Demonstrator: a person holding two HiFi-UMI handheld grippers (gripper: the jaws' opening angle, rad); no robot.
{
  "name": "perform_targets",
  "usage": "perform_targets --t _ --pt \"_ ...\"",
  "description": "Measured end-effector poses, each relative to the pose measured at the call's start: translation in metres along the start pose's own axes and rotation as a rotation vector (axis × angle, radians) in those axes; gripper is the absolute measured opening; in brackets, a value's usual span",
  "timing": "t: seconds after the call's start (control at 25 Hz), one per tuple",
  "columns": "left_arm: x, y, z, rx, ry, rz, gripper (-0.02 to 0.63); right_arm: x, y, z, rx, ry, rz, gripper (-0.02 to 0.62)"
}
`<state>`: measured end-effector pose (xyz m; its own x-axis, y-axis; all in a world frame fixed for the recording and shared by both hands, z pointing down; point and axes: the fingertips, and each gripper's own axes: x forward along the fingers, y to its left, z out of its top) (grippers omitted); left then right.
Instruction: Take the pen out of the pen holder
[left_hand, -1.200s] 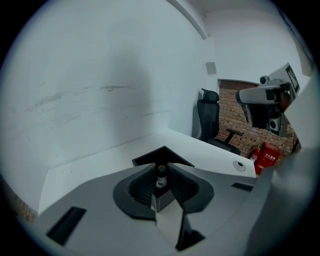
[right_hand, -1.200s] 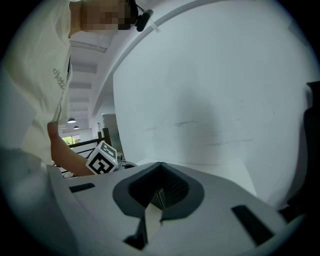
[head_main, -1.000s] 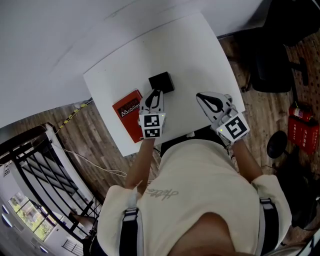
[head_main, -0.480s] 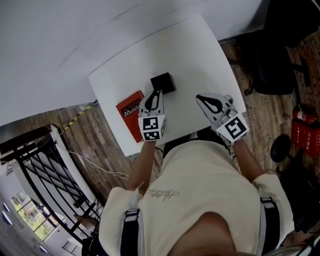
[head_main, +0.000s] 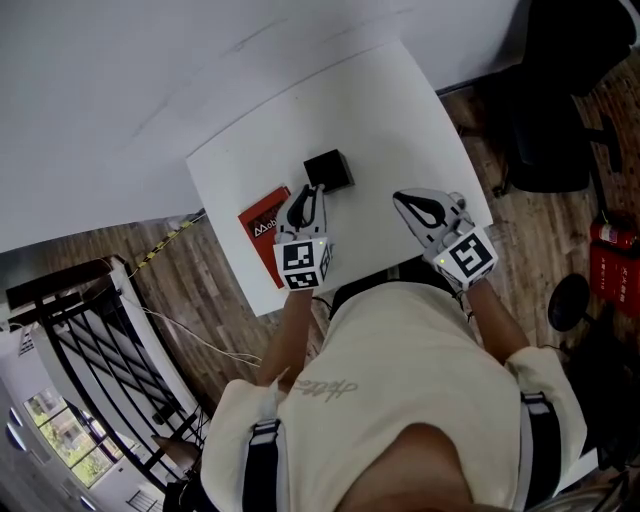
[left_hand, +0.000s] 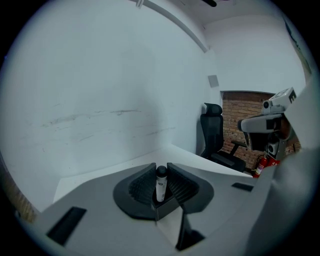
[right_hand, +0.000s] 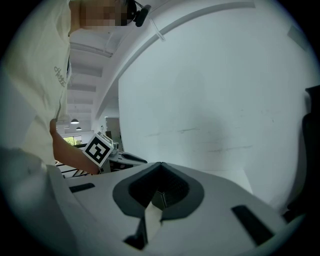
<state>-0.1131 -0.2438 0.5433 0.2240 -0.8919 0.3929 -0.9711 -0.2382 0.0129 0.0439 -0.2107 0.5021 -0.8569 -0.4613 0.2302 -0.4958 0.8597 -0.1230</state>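
Note:
The pen (left_hand: 160, 184), white with a black cap, stands upright between the ribbed pads of my left gripper (left_hand: 161, 169), which is shut on it. In the head view the left gripper (head_main: 311, 190) hangs at the near side of the black square pen holder (head_main: 329, 169) on the white table (head_main: 400, 110); the pen itself is hidden there by the gripper. My right gripper (head_main: 409, 198) hovers over the table's right part, well apart from the holder. Its jaws (right_hand: 160, 167) meet with nothing between them.
A red book (head_main: 266, 226) lies on the table left of the left gripper, near the table's front-left edge. A black office chair (head_main: 545, 140) and a red fire extinguisher (head_main: 612, 250) stand on the wooden floor to the right. A white wall lies behind the table.
My left gripper has risen above the table with the pen in it, its marker cube now nearer the camera. The right gripper has stayed put.

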Motion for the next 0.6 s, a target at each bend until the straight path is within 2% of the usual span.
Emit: perform_targets --t 0.6 --pt "-0.026 -0.004 0.029 0.006 -0.065 0.028 0.080 -0.010 0.005 0.006 -0.021 -0.025 0.015 0.008"
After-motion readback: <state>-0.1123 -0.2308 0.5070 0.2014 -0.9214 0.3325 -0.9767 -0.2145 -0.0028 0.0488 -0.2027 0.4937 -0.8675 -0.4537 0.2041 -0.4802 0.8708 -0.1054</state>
